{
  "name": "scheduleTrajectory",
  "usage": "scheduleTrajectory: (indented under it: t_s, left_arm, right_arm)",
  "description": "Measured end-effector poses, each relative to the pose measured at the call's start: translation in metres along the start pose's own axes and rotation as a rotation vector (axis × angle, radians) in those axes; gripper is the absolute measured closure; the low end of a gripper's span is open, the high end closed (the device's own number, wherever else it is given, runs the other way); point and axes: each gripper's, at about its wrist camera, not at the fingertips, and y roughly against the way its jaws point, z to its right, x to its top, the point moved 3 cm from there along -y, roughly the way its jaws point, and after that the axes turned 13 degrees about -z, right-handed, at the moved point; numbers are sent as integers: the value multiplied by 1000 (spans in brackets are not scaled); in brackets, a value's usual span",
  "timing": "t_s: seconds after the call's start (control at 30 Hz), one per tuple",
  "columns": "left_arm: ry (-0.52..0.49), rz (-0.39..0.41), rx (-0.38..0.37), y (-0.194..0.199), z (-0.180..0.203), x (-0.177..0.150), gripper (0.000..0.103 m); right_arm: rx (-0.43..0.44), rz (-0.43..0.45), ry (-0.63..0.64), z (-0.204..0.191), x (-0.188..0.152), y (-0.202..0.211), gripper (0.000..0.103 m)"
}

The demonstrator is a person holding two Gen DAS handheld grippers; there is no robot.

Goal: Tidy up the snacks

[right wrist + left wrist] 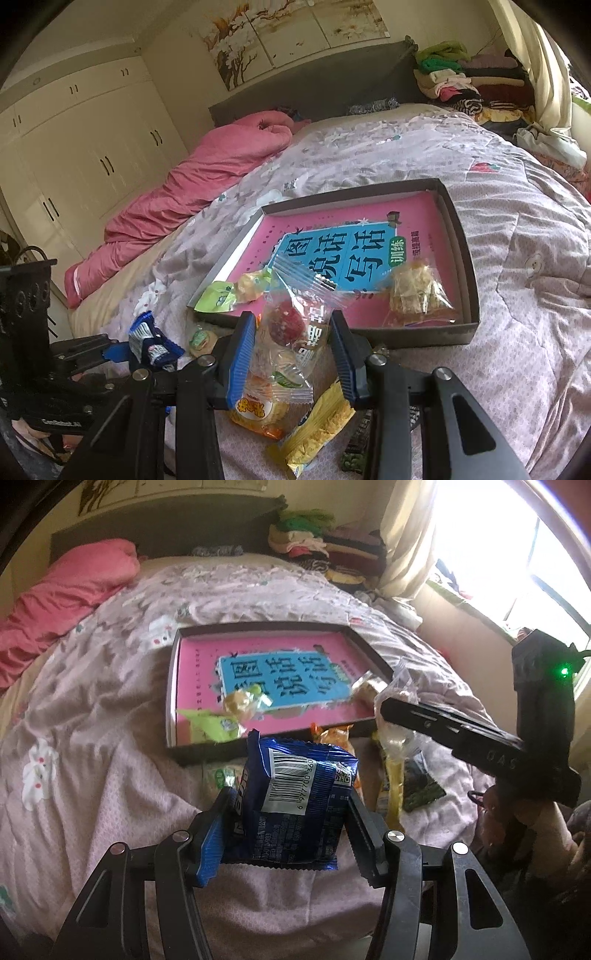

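A shallow dark box [177, 686] [469, 258] with a pink and blue book in its bottom lies on the bed. Inside it are a green packet [212, 725] [216, 301], a yellow candy [240, 701] [253, 284] and a clear bag of biscuits [421, 295]. My left gripper [290, 808] is shut on a blue snack packet [295, 805] [151, 341] just before the box's near edge. My right gripper [293, 332] is shut on a clear packet with a red sweet [291, 325] [395, 690], near the box's near rim.
Loose snacks lie on the quilt before the box: an orange packet [258, 410], a yellow packet [317, 432] [391, 790], a dark green seaweed packet [421, 790]. A pink duvet [62, 602] lies at the left. Folded clothes [325, 550] are stacked at the headboard.
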Motion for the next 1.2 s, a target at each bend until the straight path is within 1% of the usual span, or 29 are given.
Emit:
scheduleTrajectory:
  t_s: [0.67, 1.2]
  left_arm:
    - [21, 73, 3, 24, 6, 22, 43]
    - [14, 91, 5, 26, 16, 39, 43]
  right_arm:
    - [6, 49, 8, 0, 5, 13, 62]
    - [10, 86, 14, -1, 9, 22, 62]
